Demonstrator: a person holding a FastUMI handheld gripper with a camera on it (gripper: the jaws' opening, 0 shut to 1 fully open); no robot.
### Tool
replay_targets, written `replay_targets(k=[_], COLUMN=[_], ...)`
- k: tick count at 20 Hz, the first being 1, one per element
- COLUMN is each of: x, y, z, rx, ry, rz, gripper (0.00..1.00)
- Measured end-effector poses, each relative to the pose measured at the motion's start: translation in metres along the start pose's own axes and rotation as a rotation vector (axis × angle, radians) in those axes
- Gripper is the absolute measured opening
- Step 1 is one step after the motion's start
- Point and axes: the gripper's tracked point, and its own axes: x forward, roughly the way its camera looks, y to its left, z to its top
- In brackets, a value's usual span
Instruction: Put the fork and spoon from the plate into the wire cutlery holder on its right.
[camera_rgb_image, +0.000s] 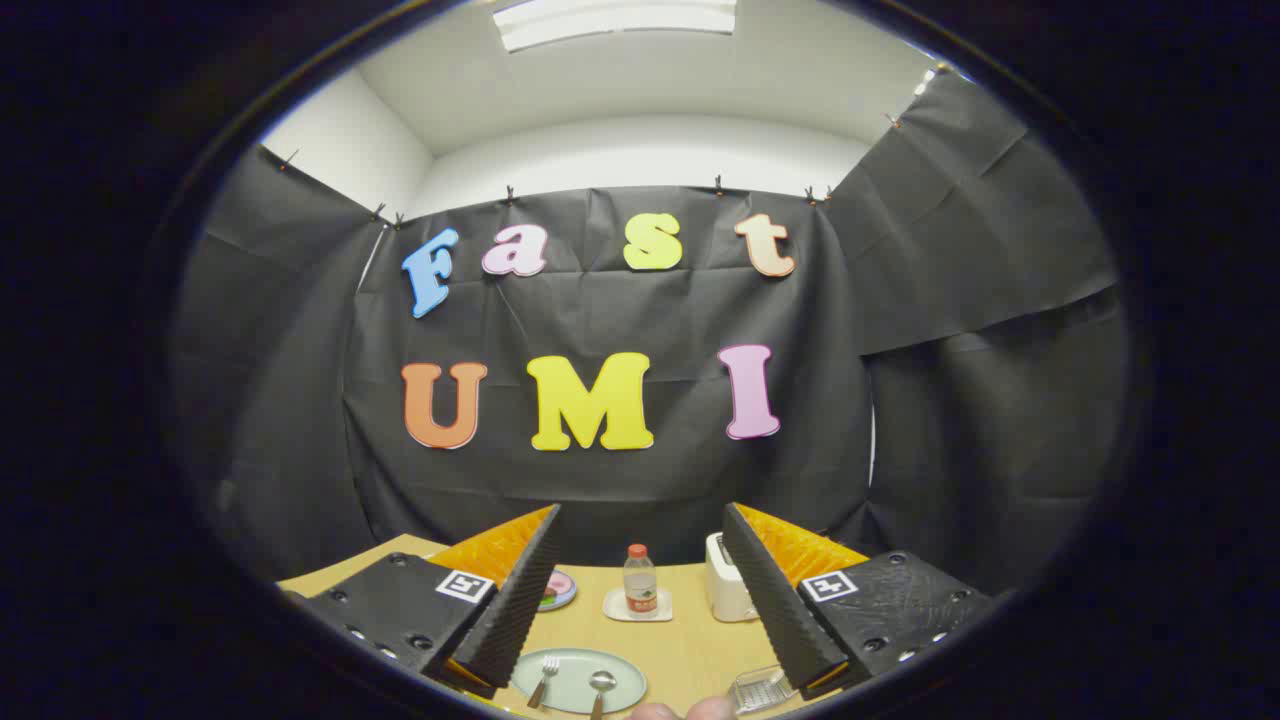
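A pale green plate (577, 692) lies on the wooden table, low between my fingers. On it rest a fork (544, 680) to the left and a spoon (601, 687) to the right, handles toward me. The wire cutlery holder (758, 688) stands to the plate's right, beside my right finger. My gripper (640, 585) is held high above the table, open wide, with nothing between its fingers. A person's fingertips (685, 710) peek in just right of the spoon.
Beyond the plate stand a small bottle (640, 580) on a white saucer (637, 607), a white toaster (727, 590) to its right, and a small colourful dish (558, 590) to its left. Black cloth walls close the booth behind the table (690, 645).
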Motion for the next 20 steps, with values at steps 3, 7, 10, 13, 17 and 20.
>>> replay_targets(k=[3, 7, 10, 13, 17, 20], x=[-0.005, -0.007, -0.004, -0.002, 0.002, 0.002], y=[0.000, -0.004, -0.001, 0.001, 0.005, 0.005], z=[0.000, 0.002, -0.002, -0.008, -0.014, -0.015], rx=[-0.009, -0.009, -0.005, 0.005, 0.003, -0.003], ry=[-0.003, -0.013, -0.006, 0.012, 0.033, 0.038], rz=[0.002, -0.011, -0.009, -0.007, 0.001, 0.000], gripper=[0.96, 0.96, 0.96, 0.96, 0.96, 0.96])
